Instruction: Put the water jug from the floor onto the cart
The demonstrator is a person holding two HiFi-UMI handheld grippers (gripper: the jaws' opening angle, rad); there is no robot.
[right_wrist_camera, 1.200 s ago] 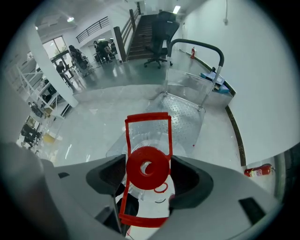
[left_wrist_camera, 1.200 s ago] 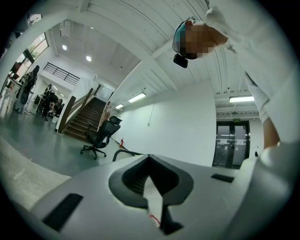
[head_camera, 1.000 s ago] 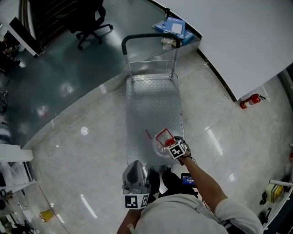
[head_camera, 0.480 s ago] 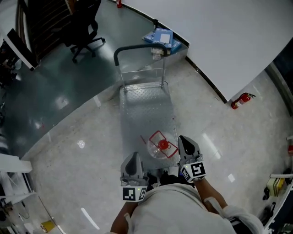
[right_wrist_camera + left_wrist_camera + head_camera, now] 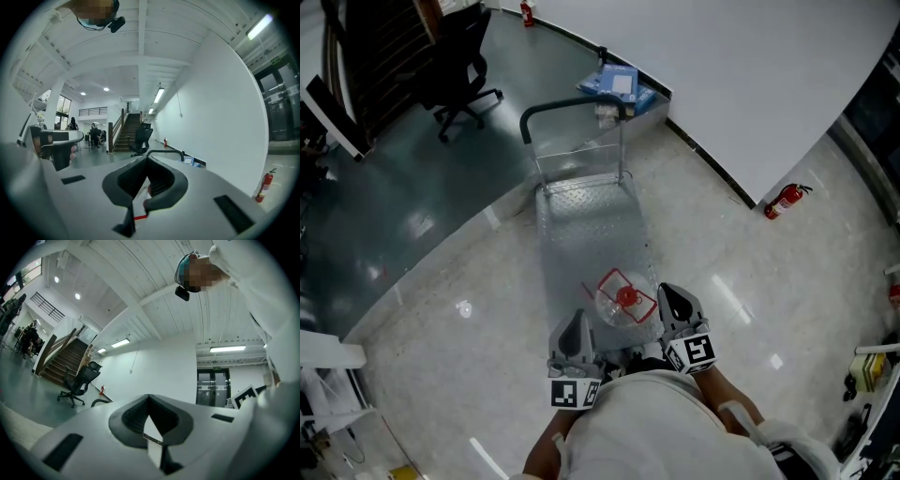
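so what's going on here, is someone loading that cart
A person stands at the near end of a metal cart with a gripper in each hand. The clear water jug with the red cap sits upright on the cart's deck, at the person's end. Neither gripper is on it: the left gripper and the right gripper are both shut and empty, held close to the person's body. The jug looks already placed.
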